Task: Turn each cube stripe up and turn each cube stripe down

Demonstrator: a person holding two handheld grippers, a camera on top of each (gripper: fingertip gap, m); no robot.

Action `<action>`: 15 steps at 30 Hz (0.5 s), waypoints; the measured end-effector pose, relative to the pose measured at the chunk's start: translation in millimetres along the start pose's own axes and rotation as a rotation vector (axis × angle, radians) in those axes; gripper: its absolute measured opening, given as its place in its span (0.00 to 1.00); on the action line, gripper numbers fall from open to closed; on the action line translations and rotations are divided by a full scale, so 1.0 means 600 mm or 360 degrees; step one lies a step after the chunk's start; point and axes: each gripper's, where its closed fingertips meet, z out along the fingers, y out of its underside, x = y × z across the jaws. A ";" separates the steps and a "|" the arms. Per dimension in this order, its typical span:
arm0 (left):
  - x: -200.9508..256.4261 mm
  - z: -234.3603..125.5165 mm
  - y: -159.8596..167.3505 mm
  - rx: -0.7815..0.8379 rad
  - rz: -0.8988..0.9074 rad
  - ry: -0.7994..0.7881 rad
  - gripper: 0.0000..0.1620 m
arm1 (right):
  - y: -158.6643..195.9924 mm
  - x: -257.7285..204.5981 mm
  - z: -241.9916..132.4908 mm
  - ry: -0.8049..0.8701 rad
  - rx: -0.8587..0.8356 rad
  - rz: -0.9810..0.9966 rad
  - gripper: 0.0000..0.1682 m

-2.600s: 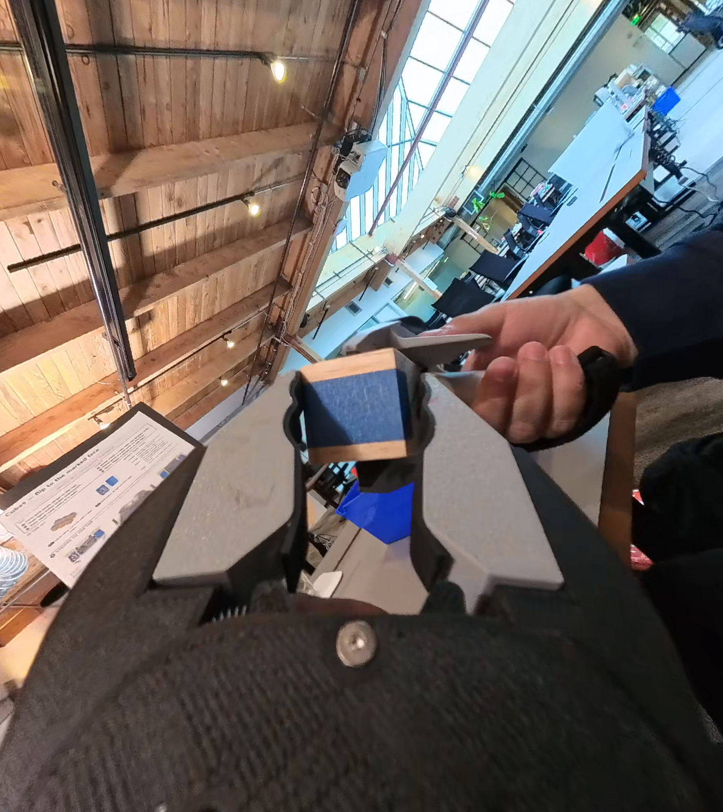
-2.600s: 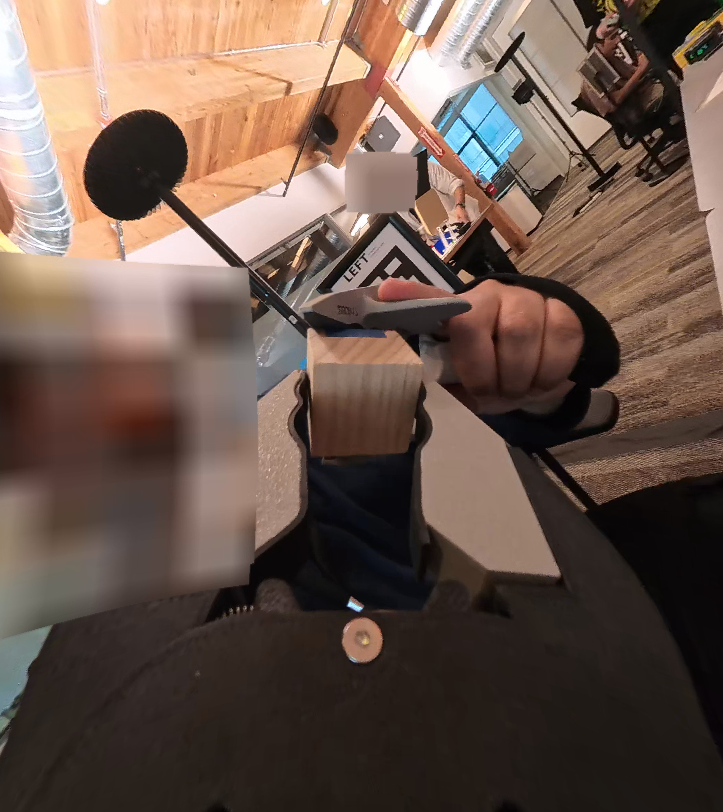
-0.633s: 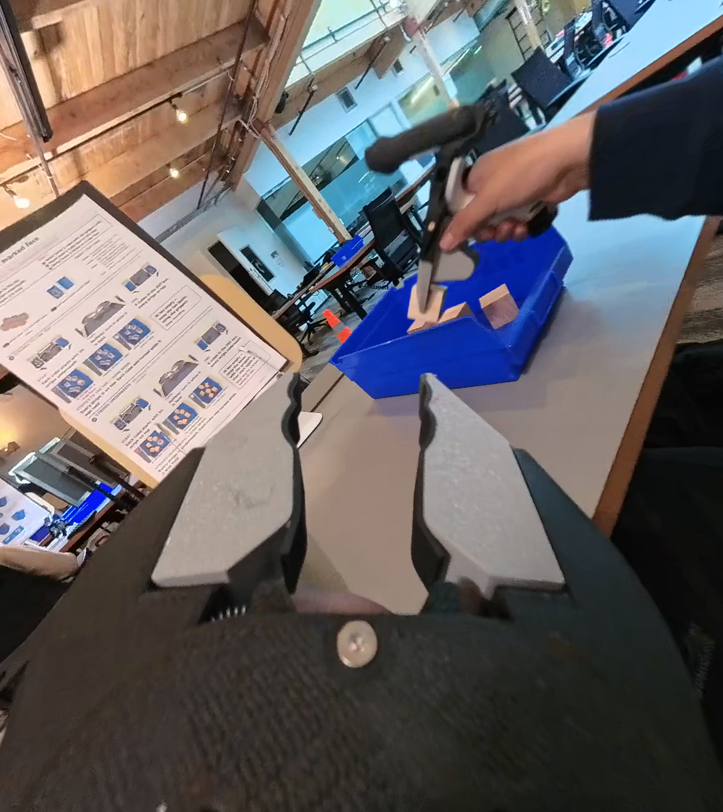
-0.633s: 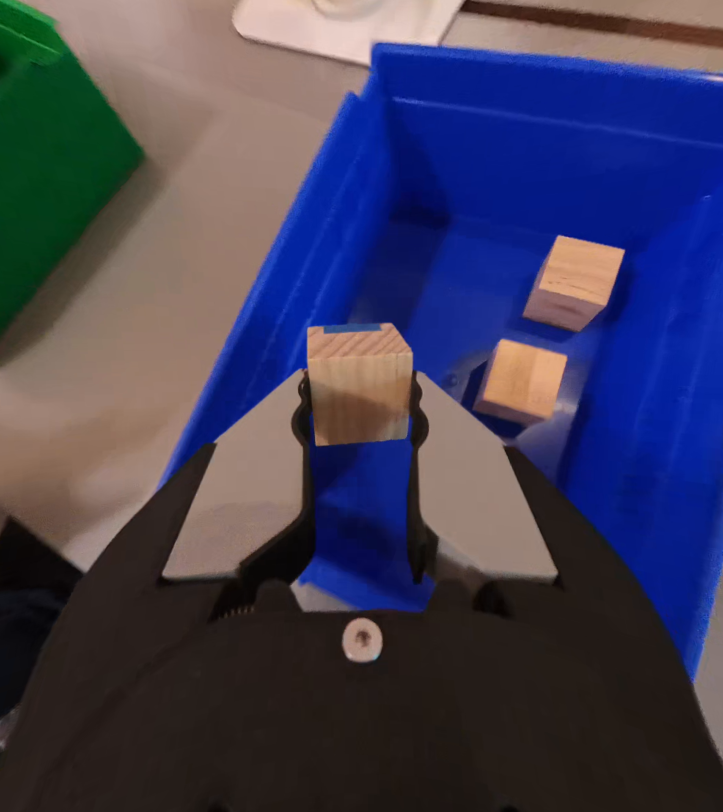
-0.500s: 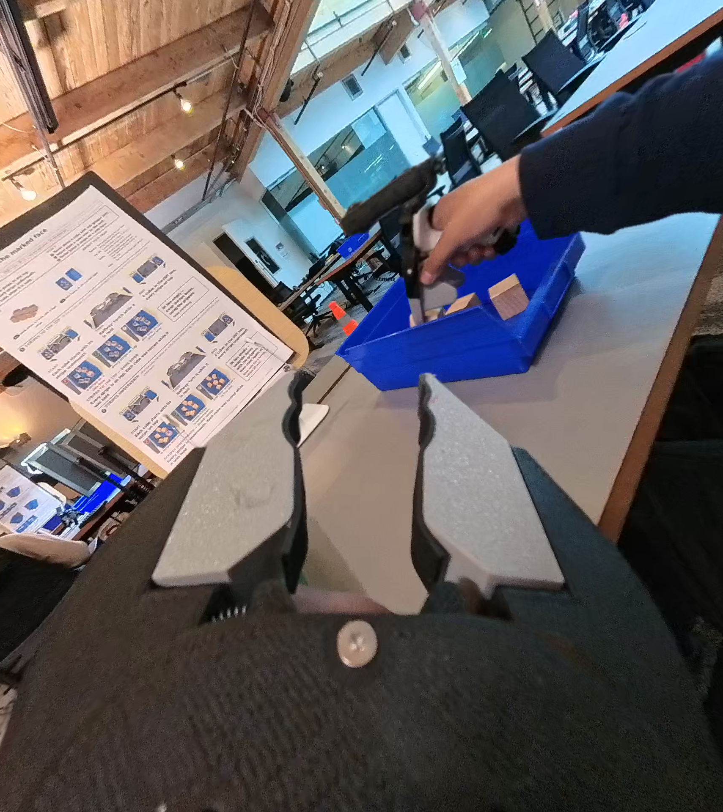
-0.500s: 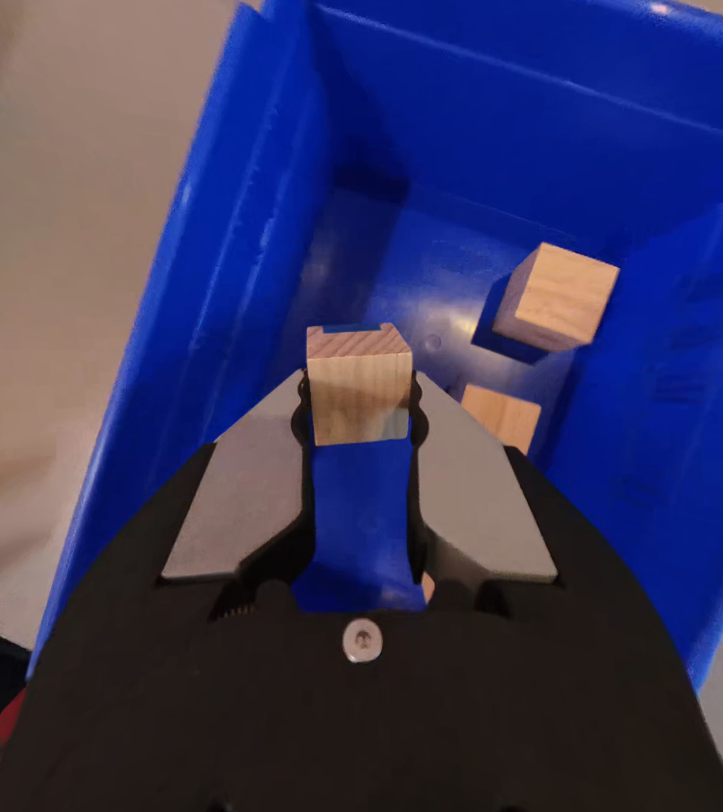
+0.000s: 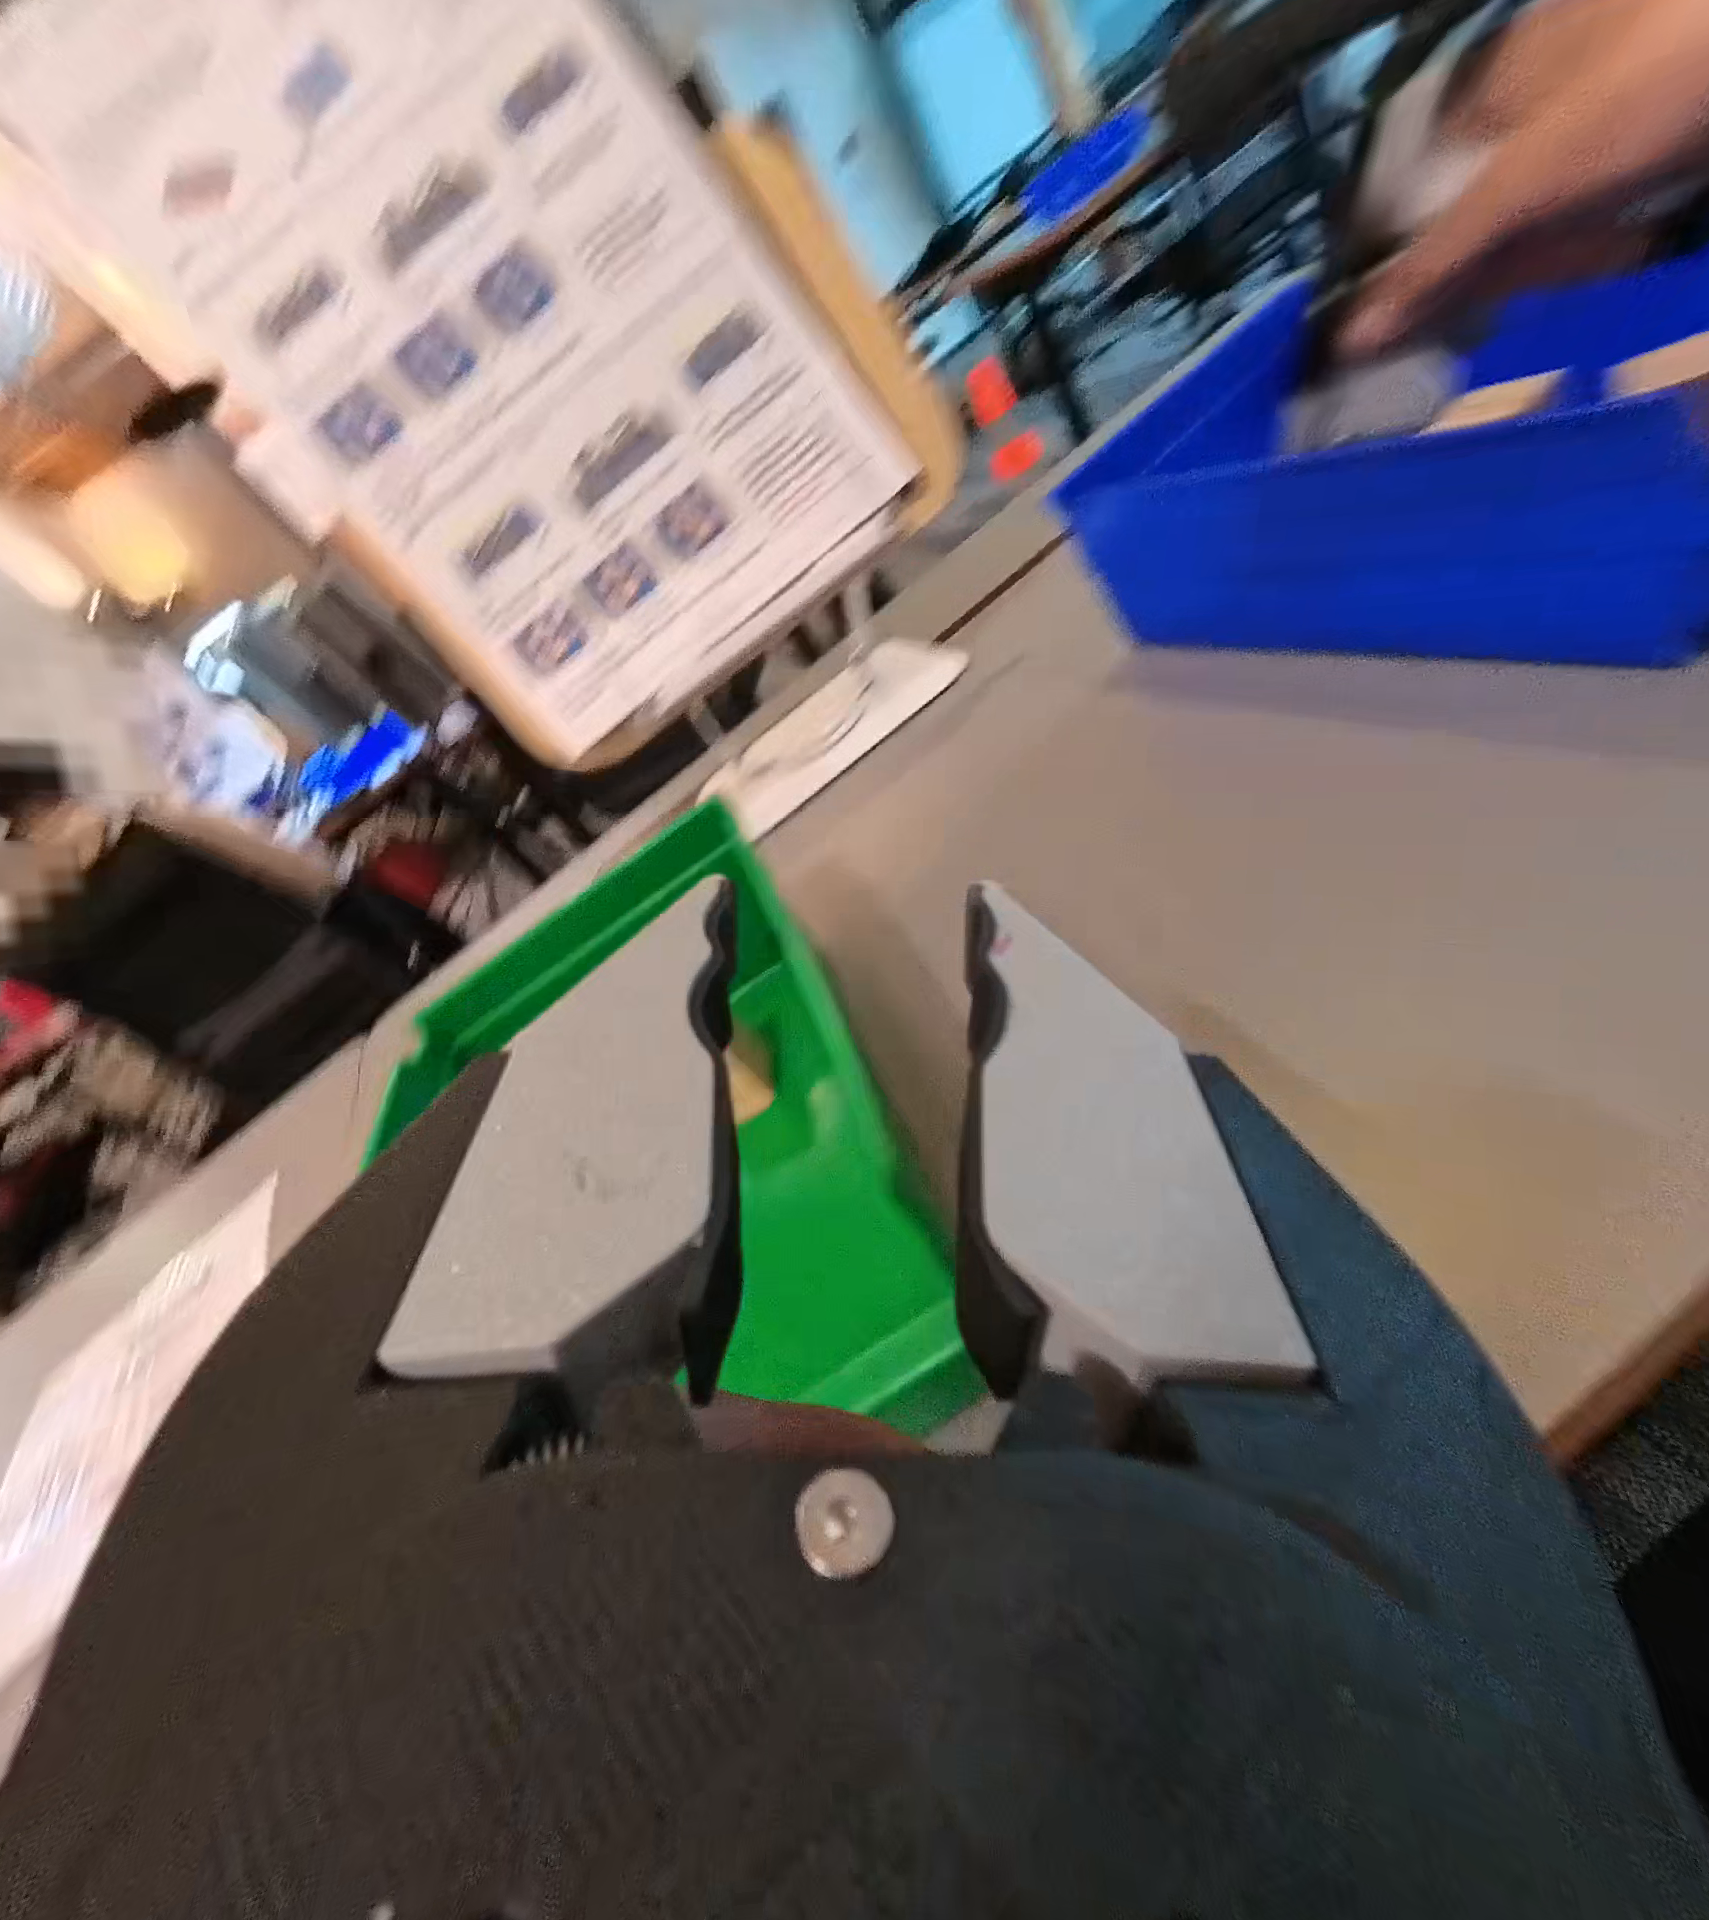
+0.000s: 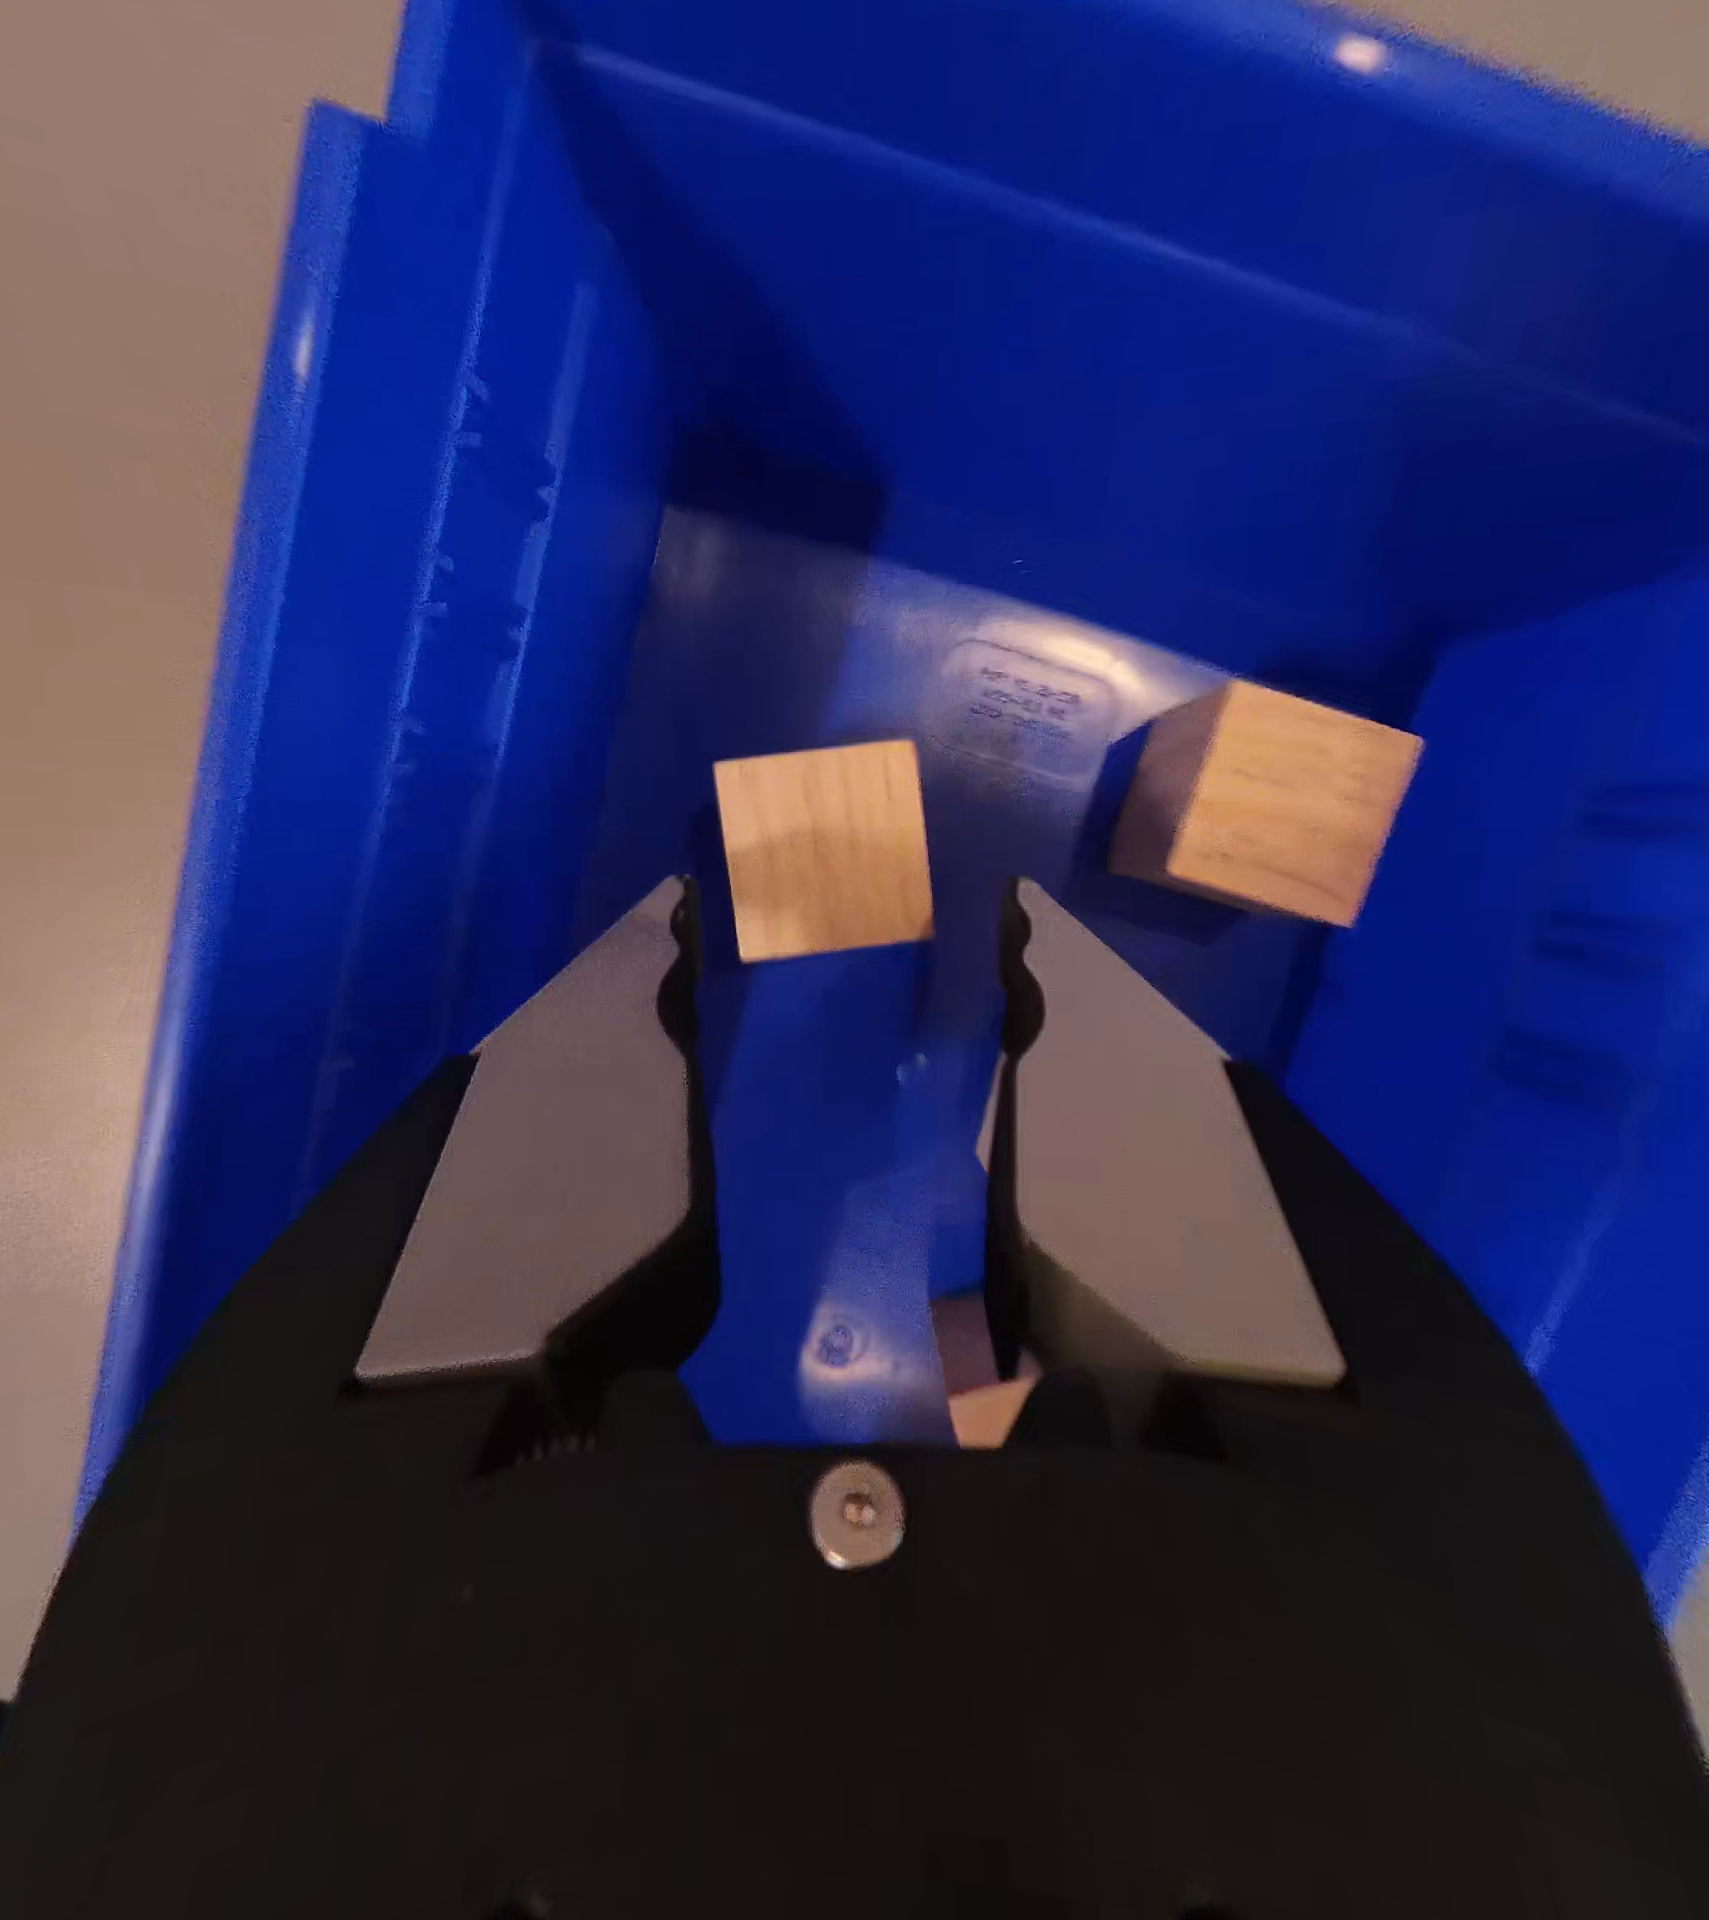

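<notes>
A: Cube (image 8: pixel 824 847) released — loose just past the spread tips of right gripper (image 8: pixel 850 914), plain wood face showing, inside blue bin (image 8: pixel 476 540). Clamped between those tips half a second ago.

B: Stripe?

A: Not visible now; likely face down, cannot confirm. Second cube (image 8: pixel 1265 800) far right, third (image 8: pixel 980 1382) partly hidden near right finger.

B: Left gripper (image 7: pixel 845 925)?

A: Spread wide, empty, now swung over green bin (image 7: pixel 829 1174); a wooden piece glimpsed inside, blurred. Earlier aimed at table and blue bin. Probably fetching next cube.
</notes>
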 end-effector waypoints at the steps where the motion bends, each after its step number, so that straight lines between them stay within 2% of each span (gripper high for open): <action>1: -0.031 0.002 0.023 -0.0081 -0.0058 -0.0083 0.26 | -0.002 0.000 -0.020 -0.0009 0.0080 0.0032 0.33; 2: -0.061 0.002 0.047 -0.0150 -0.0092 -0.0159 0.26 | -0.004 -0.013 -0.045 -0.0085 0.0192 0.0072 0.33; 5: -0.124 0.004 0.120 -0.0348 -0.0269 -0.0210 0.38 | 0.008 -0.068 -0.136 -0.0316 0.0573 0.0072 0.33; 8: -0.177 0.022 0.154 -0.0403 -0.0498 -0.0191 0.36 | 0.048 -0.119 -0.208 -0.0404 0.0827 -0.0011 0.29; 12: -0.176 0.102 0.192 -0.0690 -0.0526 0.0065 0.42 | 0.088 -0.181 -0.246 -0.0545 0.0930 -0.0100 0.31; 15: -0.154 0.165 0.222 -0.0909 -0.0520 0.0277 0.41 | 0.099 -0.218 -0.252 -0.0655 0.0906 -0.0182 0.33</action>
